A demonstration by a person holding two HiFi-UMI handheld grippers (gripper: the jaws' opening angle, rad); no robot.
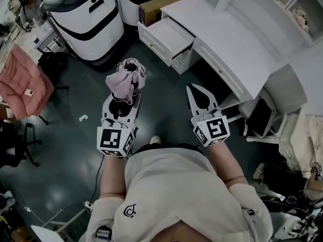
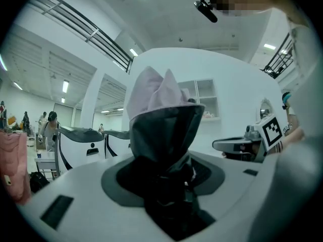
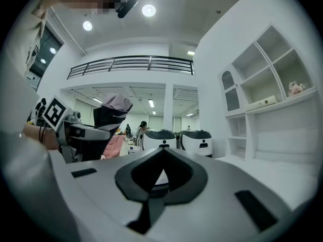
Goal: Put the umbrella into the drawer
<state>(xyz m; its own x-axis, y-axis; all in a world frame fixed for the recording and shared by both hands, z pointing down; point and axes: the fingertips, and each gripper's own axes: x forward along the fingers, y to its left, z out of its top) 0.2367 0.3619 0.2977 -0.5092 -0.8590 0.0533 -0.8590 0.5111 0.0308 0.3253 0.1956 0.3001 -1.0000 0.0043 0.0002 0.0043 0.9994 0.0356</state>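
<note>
The left claw (image 1: pixel 122 103) was clamped on the folded umbrella (image 1: pixel 126 80), its jaws part-way closed around the dark lower bundle. In the left gripper view the umbrella (image 2: pixel 162 117) rose between the jaws, pale lilac cloth on top and dark cloth below, standing roughly upright and crosswise to the level claw (image 2: pixel 166 188). The right claw (image 1: pixel 197 92) was empty, its jaws brought together to a point with only background showing through the gap behind the tips (image 3: pixel 161 158).

The open drawer (image 1: pixel 167 37) projected from the front of the white worktop (image 1: pixel 237 42), ahead of both claws and up and to the right of the umbrella in the head view. It lay well apart from the umbrella, with dark floor between. The loaded left claw was the one that mattered, though the right looked about as near to the drawer. As the drawer seemed shallow and its opening faced up, the upright umbrella would probably need tipping over to lie along it.
</note>
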